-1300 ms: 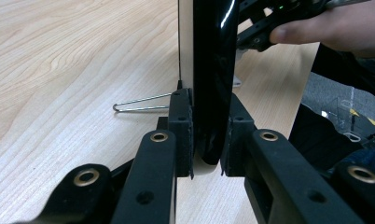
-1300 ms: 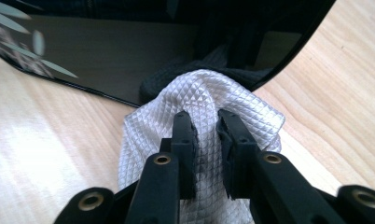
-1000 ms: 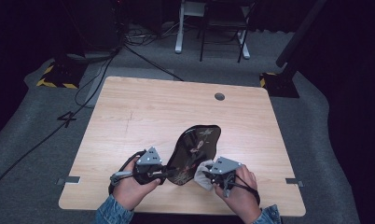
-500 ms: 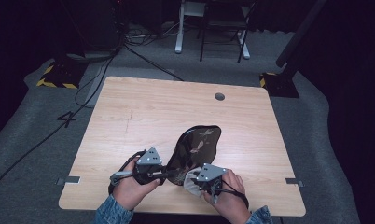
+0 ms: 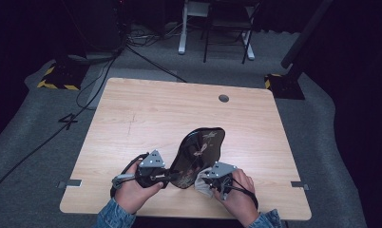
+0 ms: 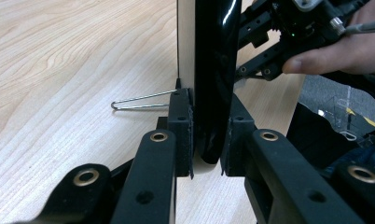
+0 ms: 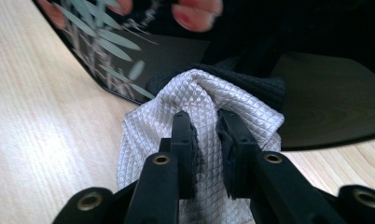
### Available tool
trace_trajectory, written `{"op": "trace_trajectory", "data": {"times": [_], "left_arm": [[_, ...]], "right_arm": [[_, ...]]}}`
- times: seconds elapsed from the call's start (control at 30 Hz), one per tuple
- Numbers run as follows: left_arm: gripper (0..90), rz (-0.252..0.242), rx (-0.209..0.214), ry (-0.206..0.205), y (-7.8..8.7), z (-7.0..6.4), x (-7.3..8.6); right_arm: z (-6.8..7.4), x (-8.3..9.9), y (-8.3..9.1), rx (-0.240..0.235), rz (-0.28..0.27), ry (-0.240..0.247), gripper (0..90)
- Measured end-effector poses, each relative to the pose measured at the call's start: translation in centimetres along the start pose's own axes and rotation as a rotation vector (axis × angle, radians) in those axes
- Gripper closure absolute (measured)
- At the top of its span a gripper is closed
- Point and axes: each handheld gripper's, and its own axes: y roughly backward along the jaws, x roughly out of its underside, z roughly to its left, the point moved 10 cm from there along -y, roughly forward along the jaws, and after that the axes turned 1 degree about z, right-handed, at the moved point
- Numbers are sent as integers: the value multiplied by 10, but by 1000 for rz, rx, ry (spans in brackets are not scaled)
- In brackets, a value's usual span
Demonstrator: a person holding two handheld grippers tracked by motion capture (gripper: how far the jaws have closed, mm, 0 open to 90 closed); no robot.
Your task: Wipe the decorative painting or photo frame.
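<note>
Table (image 5: 132,114) of light wood carries a black lacquered tray (image 5: 198,149) near its near edge, tilted up. Left gripper (image 6: 206,140) is clamped on the tray rim. Right gripper (image 7: 205,135) pinches a grey quilted cloth (image 7: 176,116); it has moved left since a second ago, onto the tray, so wiping seems underway.

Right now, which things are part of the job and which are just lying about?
In the job:
tray, clamped on edge by left gripper
cloth, pinched by right gripper, against the tray

Lying about:
wire clip on the table
</note>
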Motion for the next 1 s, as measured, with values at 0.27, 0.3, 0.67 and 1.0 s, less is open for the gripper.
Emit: {"op": "trace_trajectory", "data": {"times": [0.27,0.3,0.67,1.0], "left_arm": [[778,1,0,0,0,0,0],[778,2,-1,0,0,0,0],[773,1,3,1,0,0,0],[779,0,-5,-2,0,1,0]], "right_arm": [[-11,6,0,23,12,-18,774],[-14,8,1,28,14,-21,774],[-37,18,3,81,12,-74,774],[-57,21,15,140,1,-103,776]]}}
